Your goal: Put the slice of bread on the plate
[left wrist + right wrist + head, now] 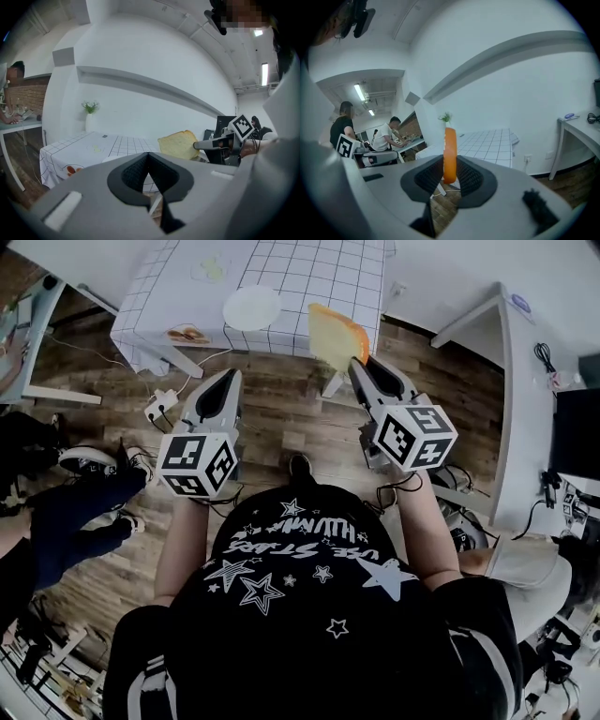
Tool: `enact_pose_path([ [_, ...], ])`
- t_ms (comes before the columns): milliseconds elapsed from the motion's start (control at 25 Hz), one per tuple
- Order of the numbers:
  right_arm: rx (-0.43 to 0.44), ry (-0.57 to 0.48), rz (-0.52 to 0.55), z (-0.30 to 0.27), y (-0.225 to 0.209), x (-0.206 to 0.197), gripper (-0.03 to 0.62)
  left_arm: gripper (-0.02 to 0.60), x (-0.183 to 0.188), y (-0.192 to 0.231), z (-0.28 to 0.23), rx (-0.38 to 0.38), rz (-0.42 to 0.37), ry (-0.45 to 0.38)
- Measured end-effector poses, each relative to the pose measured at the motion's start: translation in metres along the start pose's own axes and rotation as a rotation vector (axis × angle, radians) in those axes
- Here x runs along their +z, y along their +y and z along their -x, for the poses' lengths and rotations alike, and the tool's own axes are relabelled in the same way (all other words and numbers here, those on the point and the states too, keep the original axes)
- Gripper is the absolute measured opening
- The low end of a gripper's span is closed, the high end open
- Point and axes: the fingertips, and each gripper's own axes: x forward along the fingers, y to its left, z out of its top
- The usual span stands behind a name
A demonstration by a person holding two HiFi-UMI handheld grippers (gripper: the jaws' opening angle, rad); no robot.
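My right gripper (pixel 362 363) is shut on a slice of bread (pixel 336 335), pale yellow with an orange-brown crust, held on edge above the wooden floor near the table's front edge. In the right gripper view the bread (pixel 449 154) stands upright between the pads, crust toward the camera. A white plate (pixel 251 307) lies on the table with the white gridded cloth (pixel 319 273). My left gripper (pixel 228 377) is shut with nothing in it, short of the table, below the plate. The left gripper view shows the bread (pixel 179 144) and the right gripper (pixel 199 146) off to its right.
A white side table (pixel 514 399) with cables stands at the right. A power strip and cords (pixel 161 405) lie on the floor by the table's leg (pixel 173 360). A seated person's legs (pixel 70 512) are at the left. People work at a desk (pixel 389 140) behind.
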Motion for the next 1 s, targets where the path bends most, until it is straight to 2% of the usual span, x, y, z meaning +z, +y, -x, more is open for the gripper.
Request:
enact_pose_path([
  [280, 0.074, 0.006, 0.029, -0.042, -0.010, 0.018, 0.091, 0.008, 0.006, 0.026, -0.025, 0.072, 0.016, -0.016],
  [640, 0.108, 0.064, 0.072, -0.091, -0.016, 0.024, 0.091, 0.008, 0.003, 0.067, -0.033, 0.161, 0.059, -0.009],
  [1000, 0.101, 0.105, 0.176, -0.154, -0.011, 0.030, 0.091, 0.008, 0.008, 0.121, -0.066, 0.162, 0.091, 0.003],
])
